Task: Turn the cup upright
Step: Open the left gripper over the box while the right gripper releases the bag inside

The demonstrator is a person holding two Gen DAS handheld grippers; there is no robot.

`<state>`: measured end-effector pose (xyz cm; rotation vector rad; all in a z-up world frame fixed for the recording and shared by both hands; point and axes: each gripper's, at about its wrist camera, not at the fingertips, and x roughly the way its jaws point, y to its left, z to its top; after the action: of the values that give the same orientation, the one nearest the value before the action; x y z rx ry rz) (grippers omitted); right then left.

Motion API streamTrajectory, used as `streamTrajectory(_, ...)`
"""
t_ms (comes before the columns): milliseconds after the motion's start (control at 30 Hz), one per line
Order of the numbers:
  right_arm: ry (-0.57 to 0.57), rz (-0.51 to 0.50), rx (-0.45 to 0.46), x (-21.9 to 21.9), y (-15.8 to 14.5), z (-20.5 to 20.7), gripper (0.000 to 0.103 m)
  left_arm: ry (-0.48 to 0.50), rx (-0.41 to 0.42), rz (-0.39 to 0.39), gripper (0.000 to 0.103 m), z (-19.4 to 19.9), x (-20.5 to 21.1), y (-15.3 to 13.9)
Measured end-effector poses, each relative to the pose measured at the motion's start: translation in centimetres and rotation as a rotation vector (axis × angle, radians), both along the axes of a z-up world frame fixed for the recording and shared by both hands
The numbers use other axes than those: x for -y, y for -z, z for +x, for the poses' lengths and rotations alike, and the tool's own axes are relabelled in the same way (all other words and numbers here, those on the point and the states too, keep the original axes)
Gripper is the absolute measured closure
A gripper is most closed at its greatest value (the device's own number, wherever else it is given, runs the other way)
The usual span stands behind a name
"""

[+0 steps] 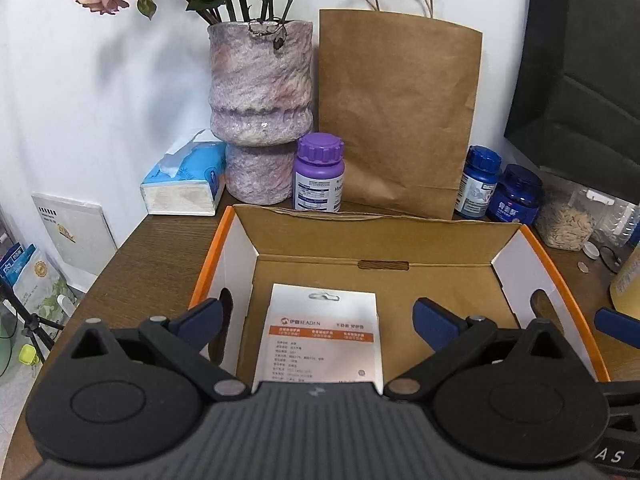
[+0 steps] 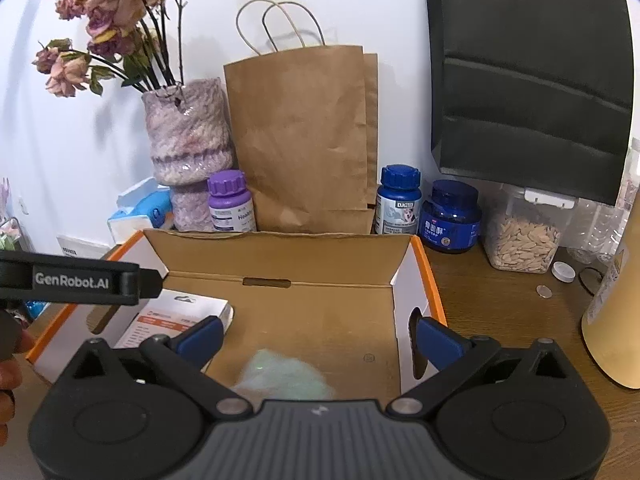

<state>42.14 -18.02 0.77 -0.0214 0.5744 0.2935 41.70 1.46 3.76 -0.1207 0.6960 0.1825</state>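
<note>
Pale green and blurred, a shape (image 2: 282, 372) is lying low between the right claw (image 2: 318, 334) fingers, inside the cardboard box (image 2: 320, 304); it is probably the cup, though whether it is standing upright I cannot tell, so how far the flip has got is staying uncertain. The right claw is gaping wide, pressing on nothing. The left claw (image 1: 318, 320) is also spreading wide over a white card pack (image 1: 320, 336) reading "SEADEN". The other tool's arm is showing "GenRobot.AI" (image 2: 72, 281). Further back on the wooden surface (image 2: 500, 300), a purple bottle (image 2: 231, 202) is showing "Health" in part, and a blue bottle (image 2: 398, 200) is carrying a dog picture beside the paper bag (image 2: 300, 140).
</note>
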Motion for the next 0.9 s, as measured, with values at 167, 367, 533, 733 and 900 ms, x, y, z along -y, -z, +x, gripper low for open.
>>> streamTrajectory(167,-0.009,0.009,0.023,0.4,-0.8,-1.8,0.0,0.023,0.014,-0.015,0.0,-1.8,0.1,-0.8)
streamTrajectory(367,-0.013,0.027,0.062,1.2,-2.0,-4.4,0.0,0.042,0.039,-0.017,0.0,-4.3,0.3,-1.8)
streamTrajectory(533,-0.009,0.04,0.09,1.8,-2.9,-6.9,0.0,0.046,0.049,-0.024,0.0,-6.2,0.2,-2.3)
streamTrajectory(733,-0.018,0.038,0.118,2.1,-3.6,-10.1,0.0,0.057,0.066,-0.027,0.0,-9.0,0.0,-3.0)
streamTrajectory(900,-0.028,0.037,0.139,2.0,-4.1,-12.8,0.0,0.065,0.08,-0.026,0.0,-11.3,-0.1,-3.5)
